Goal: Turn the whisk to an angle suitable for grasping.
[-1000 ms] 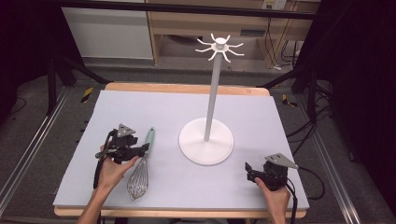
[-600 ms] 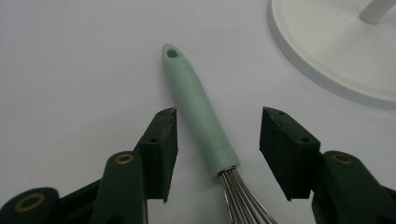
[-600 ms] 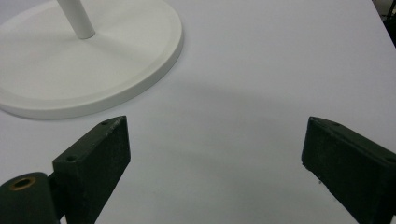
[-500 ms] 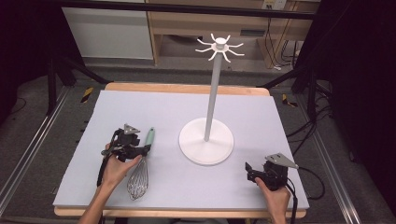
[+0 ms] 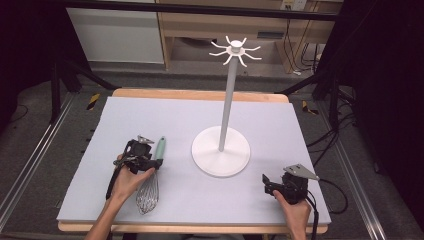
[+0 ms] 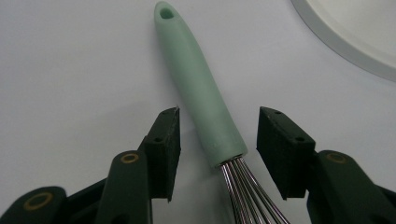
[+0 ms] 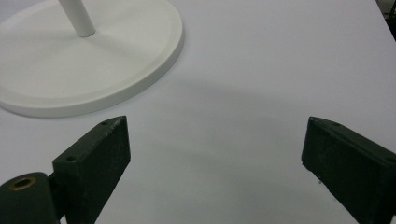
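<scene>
**Left gripper closing on the whisk handle, grasp not made yet**

You're in the pick-up step. The whisk [image 5: 150, 175] lies flat on the grey mat [image 5: 175, 120], left of the white stand [image 5: 221, 150], with its green handle [image 6: 198, 88] pointing away from you and the wire end toward you. Your left gripper [image 6: 218, 149] straddles the handle just above where the wires start. Its jaws have just been closing, with the handle between them, but there's a gap on both sides, so the pads aren't pressing yet and nothing is held.

Next move, as I judge it: finish the squeeze. The handle sits nearer one pad than the other, so centre it first or it may roll or skid sideways. Grip the green part, not the wires. The hanging hole at the handle tip [image 6: 165, 12] and the hooks on top of the stand [image 5: 235, 50] suggest a lift and hang comes after, so leave that tip free.

Your right gripper [image 7: 215, 154] rests near the front right of the mat, just beside the stand's base [image 7: 93, 65], jaws wide apart, nothing between them.

Hard to read:
- In the high view, your left hand [image 5: 127, 180] and the gripper cover the handle's lower part.
- In the left gripper view, the wire head is cut off at the bottom edge.
- Whether the jaw tips touch the mat: cannot tell.
- In the right gripper view, the stand's pole is cropped at the top.
</scene>
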